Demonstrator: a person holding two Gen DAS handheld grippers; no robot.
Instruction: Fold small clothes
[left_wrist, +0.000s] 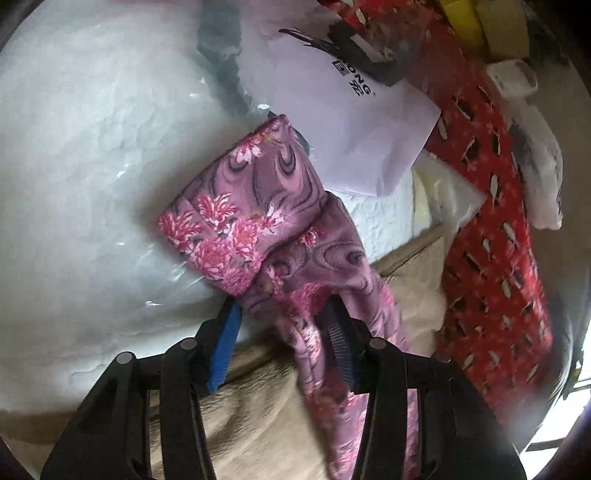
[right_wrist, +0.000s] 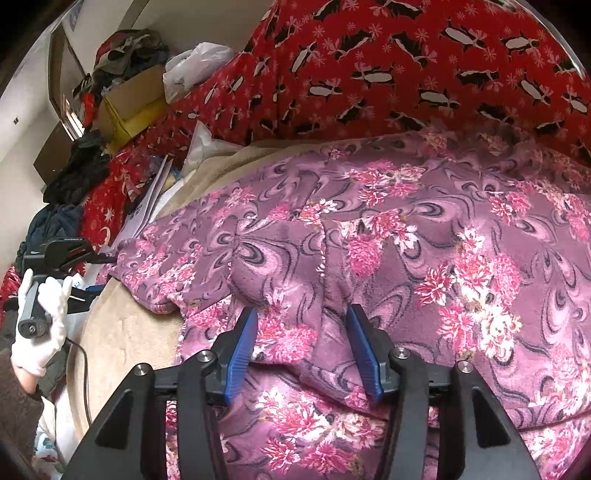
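Note:
A purple fleece garment with pink flowers (right_wrist: 388, 240) lies spread on a beige blanket (right_wrist: 122, 332). In the left wrist view one narrow end of it (left_wrist: 251, 206), a sleeve or leg with a cuff, hangs lifted over a white plastic-wrapped bundle (left_wrist: 81, 184). My left gripper (left_wrist: 284, 314) has its blue pads (left_wrist: 225, 347) apart, with the cloth draped between them and over the right finger. My right gripper (right_wrist: 301, 321) is open, its blue pads (right_wrist: 243, 343) resting on the garment's folds near its lower edge. The left gripper also shows in the right wrist view (right_wrist: 59, 251), held by a white-gloved hand (right_wrist: 40, 325).
A red blanket with black and white fish (right_wrist: 406, 66) lies behind the garment and shows in the left wrist view (left_wrist: 491, 221). A white printed bag or paper (left_wrist: 343, 114) lies by the cuff. Cardboard boxes (right_wrist: 129, 99), a plastic bag (right_wrist: 192, 66) and piled clothes (right_wrist: 74, 177) stand at the far left.

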